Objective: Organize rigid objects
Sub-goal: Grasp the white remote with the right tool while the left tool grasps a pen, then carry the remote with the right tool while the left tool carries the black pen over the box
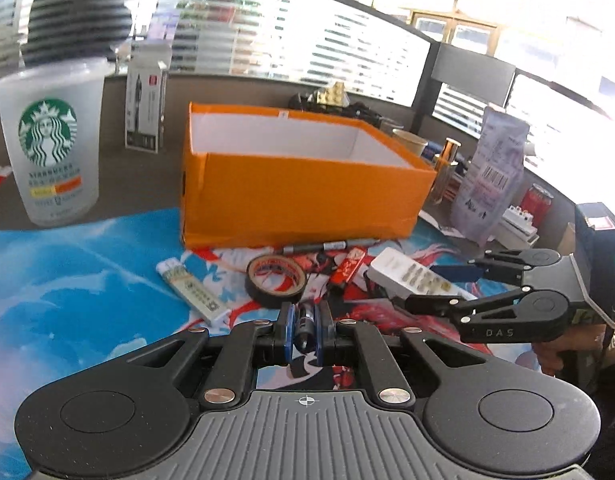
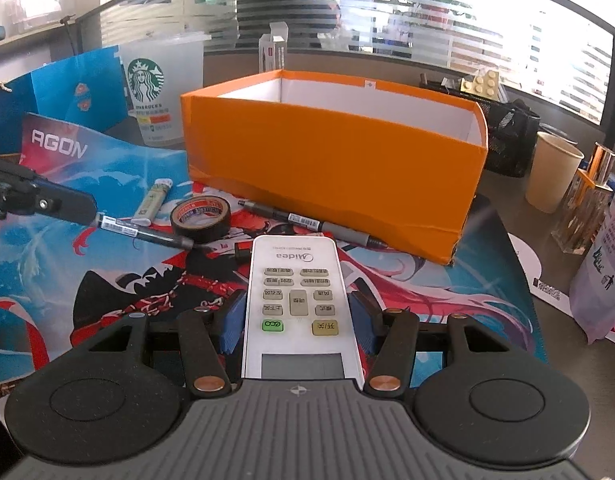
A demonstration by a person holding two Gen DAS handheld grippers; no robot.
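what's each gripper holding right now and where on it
Left gripper pinches a black pen by one end. Right gripper clamps the white remote across its sides, near the display end.

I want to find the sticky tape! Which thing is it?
Find the big open orange cardboard box. On the colourful mat in front of it, between a small pale tube and a grey pen, lies the black tape roll. It is the only ring.

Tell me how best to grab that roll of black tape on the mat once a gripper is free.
The tape roll lies flat, hole up, on the mat. I'd come from above and pinch one wall of the ring, one finger in the hole and one outside. Its near side looks clearest; a glue stick lies close to its left.
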